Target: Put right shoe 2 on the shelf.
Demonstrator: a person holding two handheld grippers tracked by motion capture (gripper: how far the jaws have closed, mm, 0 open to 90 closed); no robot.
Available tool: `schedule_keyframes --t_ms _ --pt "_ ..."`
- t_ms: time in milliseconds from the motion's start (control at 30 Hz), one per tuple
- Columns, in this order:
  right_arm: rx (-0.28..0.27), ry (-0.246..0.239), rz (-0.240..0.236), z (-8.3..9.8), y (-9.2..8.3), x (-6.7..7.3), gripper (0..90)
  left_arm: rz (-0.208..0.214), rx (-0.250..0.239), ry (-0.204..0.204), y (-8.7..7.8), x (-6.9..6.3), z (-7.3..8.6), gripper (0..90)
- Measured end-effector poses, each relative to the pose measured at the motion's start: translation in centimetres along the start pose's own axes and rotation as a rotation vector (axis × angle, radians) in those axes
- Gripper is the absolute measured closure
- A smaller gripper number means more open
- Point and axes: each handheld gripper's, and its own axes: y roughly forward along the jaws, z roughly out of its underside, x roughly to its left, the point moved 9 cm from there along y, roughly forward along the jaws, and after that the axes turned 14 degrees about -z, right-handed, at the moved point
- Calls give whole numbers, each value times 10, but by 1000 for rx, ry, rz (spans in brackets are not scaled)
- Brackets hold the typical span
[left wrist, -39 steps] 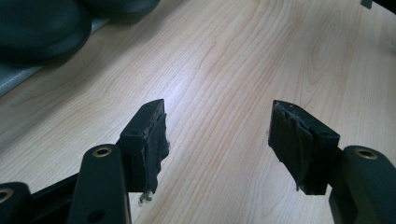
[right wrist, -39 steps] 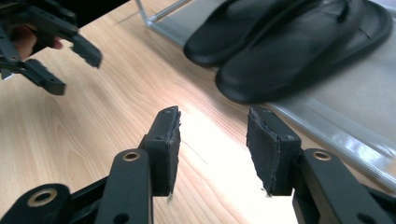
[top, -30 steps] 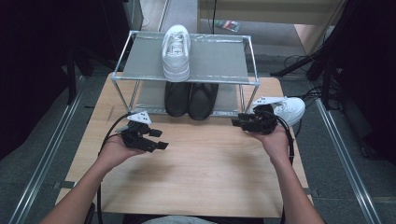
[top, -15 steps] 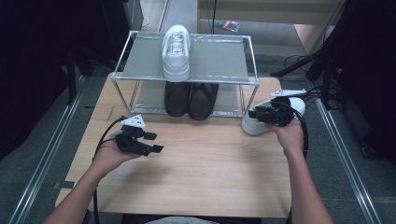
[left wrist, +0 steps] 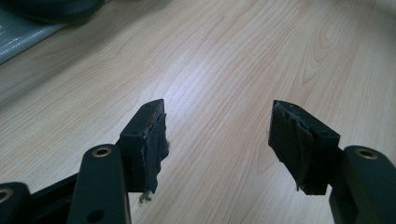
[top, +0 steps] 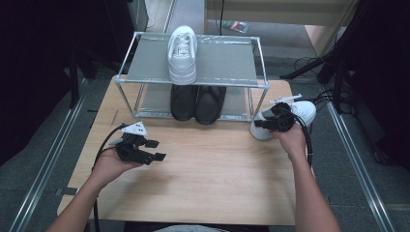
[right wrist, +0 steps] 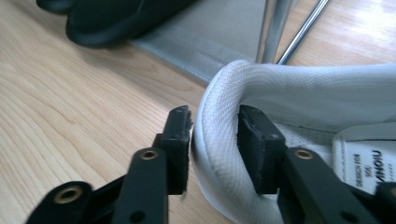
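One white sneaker (right wrist: 289, 98) heel collar between closing right tongs (right wrist: 215, 122).

Sneaker (top: 300, 112) right of rack (top: 193, 79)

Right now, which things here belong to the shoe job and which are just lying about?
In the job:
- white sneaker on the table, its heel collar between the right tongs, which have just been closing on it
- shoe rack
- white sneaker on the top shelf

Lying about:
- black shoes on the lower shelf
- left tongs, open over bare wood
- cables on the floor
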Motion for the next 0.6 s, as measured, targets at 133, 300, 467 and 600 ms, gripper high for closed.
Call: schedule_keyframes --t_ms 133,300,467,600 --pt "26 20 -30 5 10 -3 673 0 4 1 0 0 1 371" --pt "59 6 -34 9 20 -5 680 -2 3 -1 0 0 1 371" --pt "69 -5 -67 10 19 -2 761 4 4 3 0 -1 1 371" --pt "99 -12 -43 10 17 0 775 2 3 3 0 0 1 371"
